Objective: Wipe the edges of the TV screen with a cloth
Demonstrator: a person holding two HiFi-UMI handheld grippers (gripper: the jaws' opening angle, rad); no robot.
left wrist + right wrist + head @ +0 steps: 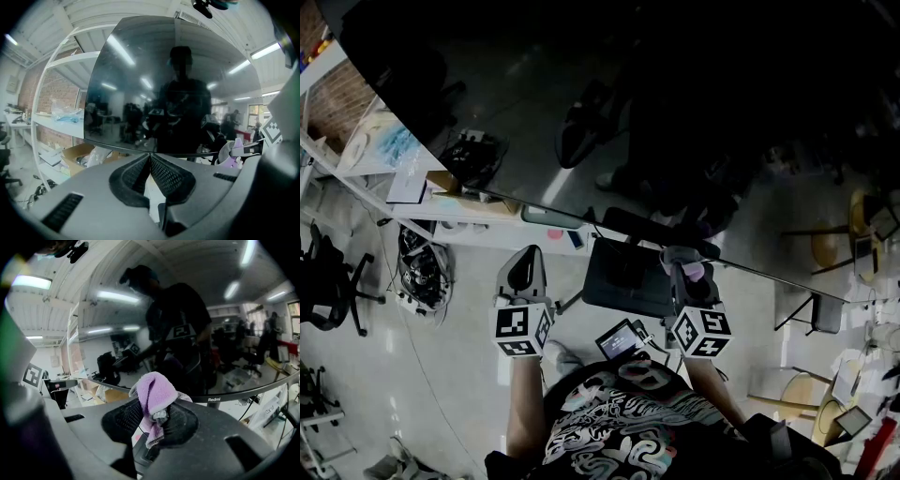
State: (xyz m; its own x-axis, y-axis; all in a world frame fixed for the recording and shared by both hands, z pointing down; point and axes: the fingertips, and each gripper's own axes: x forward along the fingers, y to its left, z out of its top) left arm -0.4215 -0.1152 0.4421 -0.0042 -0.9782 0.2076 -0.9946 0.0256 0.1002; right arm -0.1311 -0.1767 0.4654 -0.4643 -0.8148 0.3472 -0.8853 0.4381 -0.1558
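At far left, noted: office chair (pixel 328 281) on the floor, white shelf (pixel 356 164) with cardboard box (pixel 75 157) and cable bundle (pixel 422 272) beneath. All well apart from the work.

Next, left gripper (pixel 523 270), held up just below the TV screen (pixel 675 112). Fingers (pixel 135 174) pressed fully together, nothing between them. Judged idle: a spare hand alongside, not a wiping tool.

At centre, dark stand base (pixel 628 277) under the screen; small lit device (pixel 619 339) near the person's chest.

Further right, right gripper (pixel 692 274), fingers clamped on a purple cloth (pixel 154 392). Wad bunched above the tips and facing the bottom edge (pixel 243 392) of the screen. Cloth near that edge; contact not confirmable. Held so, presumably, to present the soft wad and not the hard tips to the frame.

Likely obstruction: stand post under the bottom edge, in the path of a sideways pass.

Chairs (pixel 820 314) at far right, well apart.
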